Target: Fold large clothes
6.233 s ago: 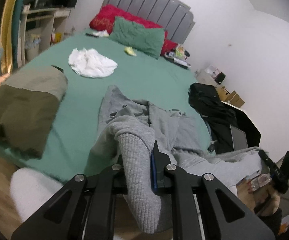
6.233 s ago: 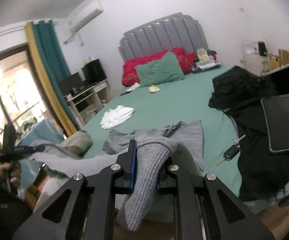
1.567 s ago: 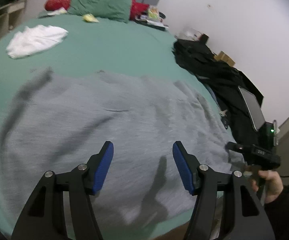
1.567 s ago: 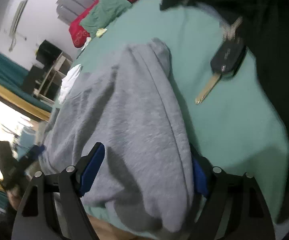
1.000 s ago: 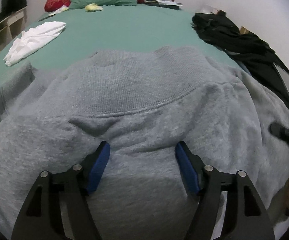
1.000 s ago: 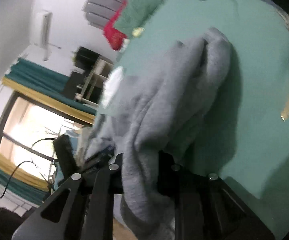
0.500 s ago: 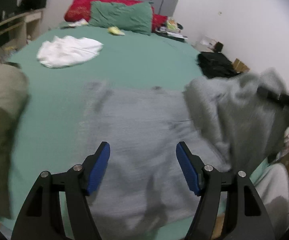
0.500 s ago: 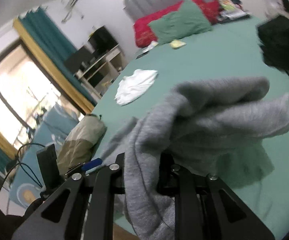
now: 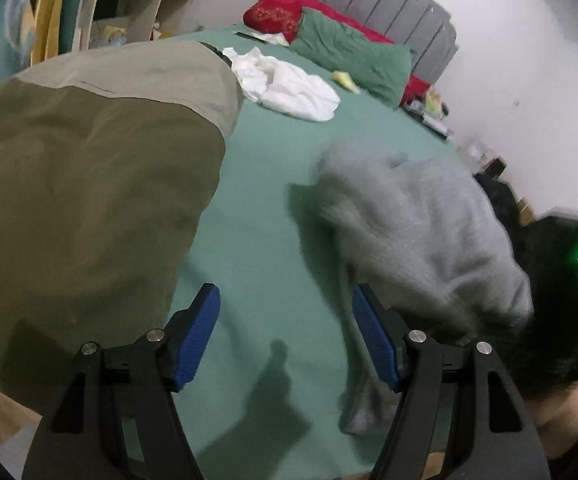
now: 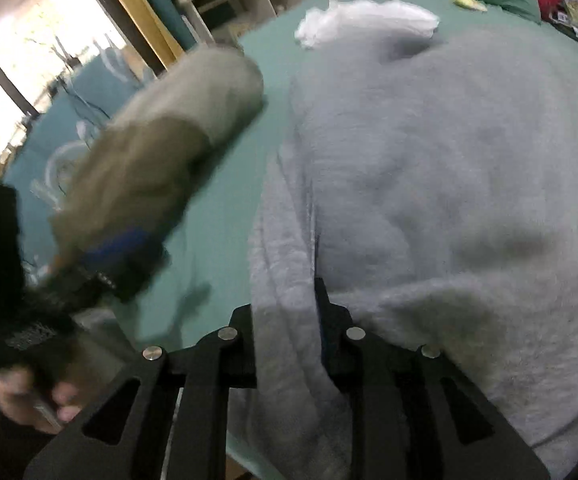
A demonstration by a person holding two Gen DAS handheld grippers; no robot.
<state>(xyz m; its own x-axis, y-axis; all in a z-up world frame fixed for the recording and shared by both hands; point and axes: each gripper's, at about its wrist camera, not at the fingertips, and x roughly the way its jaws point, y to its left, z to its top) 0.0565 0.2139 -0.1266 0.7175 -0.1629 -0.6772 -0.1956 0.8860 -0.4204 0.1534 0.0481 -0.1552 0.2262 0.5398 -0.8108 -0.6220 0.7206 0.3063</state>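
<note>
my right gripper (image 10: 285,312) is clamped on the grey sweater (image 10: 429,168), bunched on the green bed (image 9: 273,168); my left gripper (image 9: 285,336) gapes empty, the sweater just to its right

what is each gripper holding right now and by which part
The right gripper is shut on a bunched fold at the near edge of the grey sweatshirt. The left gripper is open over the green bed sheet, holding nothing.
</note>
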